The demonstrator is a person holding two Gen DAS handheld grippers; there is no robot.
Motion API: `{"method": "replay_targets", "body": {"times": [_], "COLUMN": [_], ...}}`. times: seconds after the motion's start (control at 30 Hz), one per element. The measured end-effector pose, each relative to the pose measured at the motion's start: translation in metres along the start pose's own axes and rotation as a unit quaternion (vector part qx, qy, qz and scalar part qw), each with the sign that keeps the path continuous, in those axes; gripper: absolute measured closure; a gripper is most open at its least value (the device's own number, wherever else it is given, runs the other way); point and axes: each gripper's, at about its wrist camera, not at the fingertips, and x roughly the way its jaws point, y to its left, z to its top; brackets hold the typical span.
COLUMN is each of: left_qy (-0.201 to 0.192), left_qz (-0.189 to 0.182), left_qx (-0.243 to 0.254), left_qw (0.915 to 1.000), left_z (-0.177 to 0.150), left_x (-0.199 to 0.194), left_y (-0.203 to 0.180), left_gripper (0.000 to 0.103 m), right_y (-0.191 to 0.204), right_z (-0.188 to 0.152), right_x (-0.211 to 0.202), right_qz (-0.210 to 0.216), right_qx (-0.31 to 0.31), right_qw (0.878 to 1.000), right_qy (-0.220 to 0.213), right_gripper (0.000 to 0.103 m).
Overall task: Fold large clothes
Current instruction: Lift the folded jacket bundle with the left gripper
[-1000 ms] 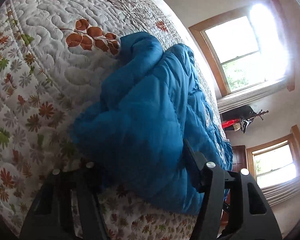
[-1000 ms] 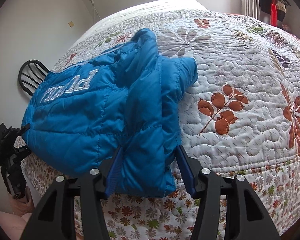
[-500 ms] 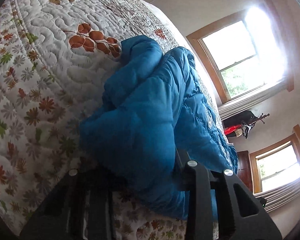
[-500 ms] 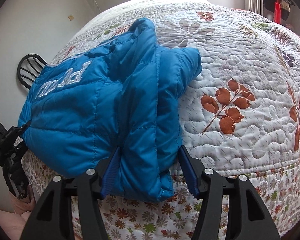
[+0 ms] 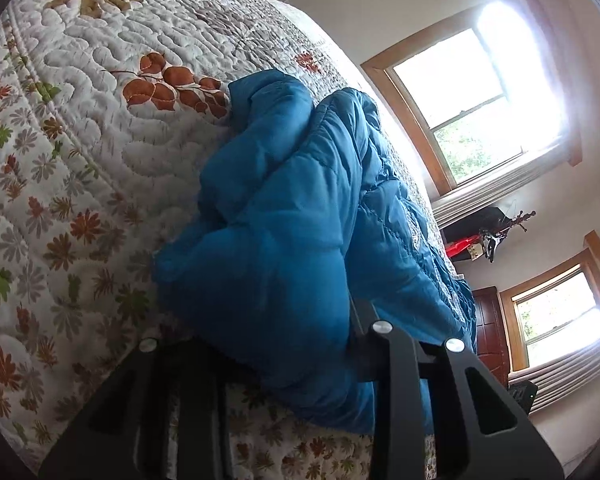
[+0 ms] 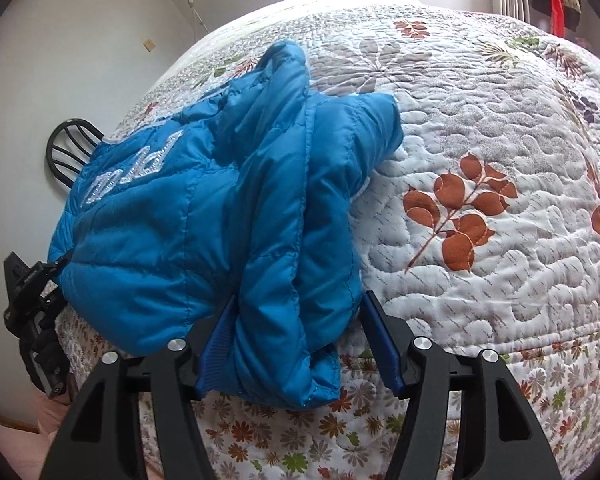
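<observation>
A blue puffer jacket (image 6: 220, 208) with silver lettering lies bunched at the near edge of the quilted bed (image 6: 480, 160). My right gripper (image 6: 300, 344) is shut on the jacket's thick near hem, its blue-padded fingers (image 6: 382, 344) pressing on both sides of the folded fabric. In the left wrist view the same jacket (image 5: 284, 240) fills the centre, and my left gripper (image 5: 268, 344) is shut on its other corner; the left finger is mostly hidden under the fabric. The left gripper also shows in the right wrist view (image 6: 32, 320), at the jacket's left end.
The floral quilt (image 5: 80, 140) covers the whole bed and hangs over its near side. A black chair back (image 6: 70, 148) stands by the white wall on the left. Windows (image 5: 472, 96) and a dark dresser are across the room.
Both grippers have closed tighter on the jacket's near edge. The jacket has bunched up and its near edge has lifted and pulled slightly toward me.
</observation>
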Motion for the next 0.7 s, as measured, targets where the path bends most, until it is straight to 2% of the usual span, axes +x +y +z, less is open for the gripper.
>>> {"method": "replay_targets", "body": {"times": [0.13, 0.23, 0.33, 0.4, 0.47, 0.6, 0.7], "left_qy": [-0.006, -0.014, -0.021, -0.038, -0.058, -0.086, -0.09], "left_qz": [0.012, 0.018, 0.014, 0.027, 0.032, 0.011, -0.002], "left_qx": [0.014, 0.022, 0.027, 0.059, 0.1, 0.178, 0.251], "left_qw": [0.9998, 0.9995, 0.9993, 0.9972, 0.9928, 0.9803, 0.9639], "left_z": [0.001, 0.001, 0.002, 0.002, 0.002, 0.0, -0.013], "left_x": [-0.003, -0.004, -0.009, -0.017, -0.028, -0.046, -0.048], "left_y": [-0.007, -0.013, -0.019, -0.035, -0.06, -0.117, -0.172], "left_gripper": [0.074, 0.075, 0.077, 0.08, 0.08, 0.081, 0.08], "right_y": [-0.014, -0.026, -0.051, -0.073, -0.093, -0.122, -0.135], "right_z": [0.005, 0.01, 0.007, 0.002, -0.006, -0.015, -0.017], "right_x": [-0.033, -0.041, -0.046, -0.048, -0.05, -0.057, -0.06], "right_qz": [-0.045, -0.136, -0.165, -0.182, -0.184, -0.194, -0.201], "right_qx": [0.005, 0.003, 0.026, 0.051, 0.074, 0.107, 0.123], "right_qw": [0.999, 0.99, 0.986, 0.982, 0.98, 0.975, 0.971], "right_qy": [-0.028, -0.035, -0.03, -0.026, -0.025, -0.026, -0.028], "right_gripper": [0.039, 0.044, 0.044, 0.044, 0.044, 0.045, 0.045]}}
